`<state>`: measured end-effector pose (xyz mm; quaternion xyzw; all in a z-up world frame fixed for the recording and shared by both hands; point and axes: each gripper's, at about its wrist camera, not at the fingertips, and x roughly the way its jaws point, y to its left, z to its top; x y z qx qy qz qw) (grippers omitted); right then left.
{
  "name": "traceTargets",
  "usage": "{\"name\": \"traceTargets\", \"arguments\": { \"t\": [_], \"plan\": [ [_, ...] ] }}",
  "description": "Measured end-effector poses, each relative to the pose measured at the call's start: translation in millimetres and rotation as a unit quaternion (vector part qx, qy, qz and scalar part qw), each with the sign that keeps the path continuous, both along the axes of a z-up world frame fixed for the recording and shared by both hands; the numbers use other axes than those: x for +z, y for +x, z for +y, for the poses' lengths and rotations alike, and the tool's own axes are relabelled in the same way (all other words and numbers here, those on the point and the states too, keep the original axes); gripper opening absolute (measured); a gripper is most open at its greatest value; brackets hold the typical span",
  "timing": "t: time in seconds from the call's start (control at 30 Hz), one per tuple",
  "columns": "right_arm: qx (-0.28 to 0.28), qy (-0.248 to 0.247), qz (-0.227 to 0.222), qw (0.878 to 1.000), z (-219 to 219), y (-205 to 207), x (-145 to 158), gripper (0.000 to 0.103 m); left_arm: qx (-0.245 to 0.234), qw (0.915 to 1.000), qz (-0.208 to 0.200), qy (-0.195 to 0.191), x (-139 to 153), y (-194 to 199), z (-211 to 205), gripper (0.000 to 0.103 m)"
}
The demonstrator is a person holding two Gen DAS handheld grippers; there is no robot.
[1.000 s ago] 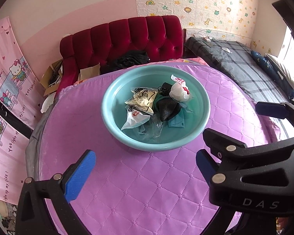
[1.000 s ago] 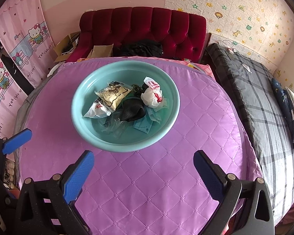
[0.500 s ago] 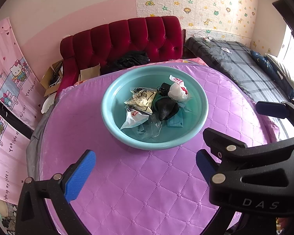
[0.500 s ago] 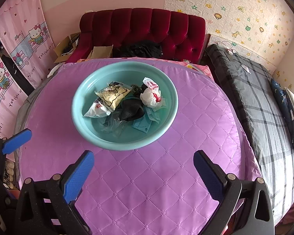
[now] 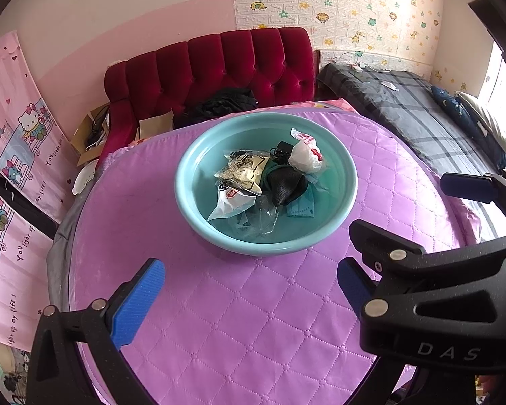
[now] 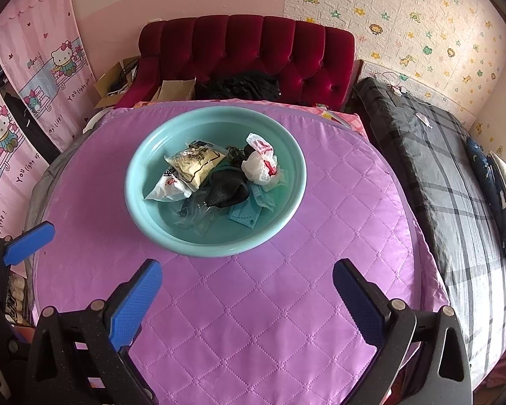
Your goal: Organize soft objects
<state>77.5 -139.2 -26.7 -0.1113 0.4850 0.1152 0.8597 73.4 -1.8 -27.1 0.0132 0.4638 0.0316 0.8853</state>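
A teal basin (image 5: 192, 209) (image 6: 135, 202) sits on the round purple quilted bed (image 5: 219, 320) (image 6: 253, 320). Inside lie a knotted white plastic bag (image 5: 305, 157) (image 6: 259, 165), a black mesh mask (image 5: 285, 185) (image 6: 226, 190), a yellowish printed packet (image 5: 244, 170) (image 6: 194, 162), a white packet with a red logo (image 5: 231, 202) (image 6: 168, 185), a teal face mask (image 5: 300, 209) (image 6: 244, 217) and crumpled clear film (image 5: 259, 219). My left gripper (image 5: 246, 290) is open, short of the basin's near rim. My right gripper (image 6: 246, 290) is also open, beside it and equally short. Neither holds anything.
A red tufted headboard (image 5: 219, 64) with black clothing (image 5: 219, 104) stands behind the bed. Cardboard boxes (image 5: 91, 131) sit at the back left. A grey plaid mattress (image 6: 455, 185) lies to the right. Pink cartoon curtains (image 6: 33, 84) hang on the left.
Almost nothing differs: the basin sits a touch higher in the left wrist view. Both grippers stay open, and the basin's contents have not moved.
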Motion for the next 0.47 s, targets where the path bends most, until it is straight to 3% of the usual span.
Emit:
{"name": "traceTargets", "arguments": {
  "t": [0.47],
  "plan": [
    [0.002,0.003,-0.001,1.0,-0.4,0.6,0.5,0.103,0.006,1.0,-0.001,0.001,-0.6,-1.7,-1.0,0.103]
  ]
}}
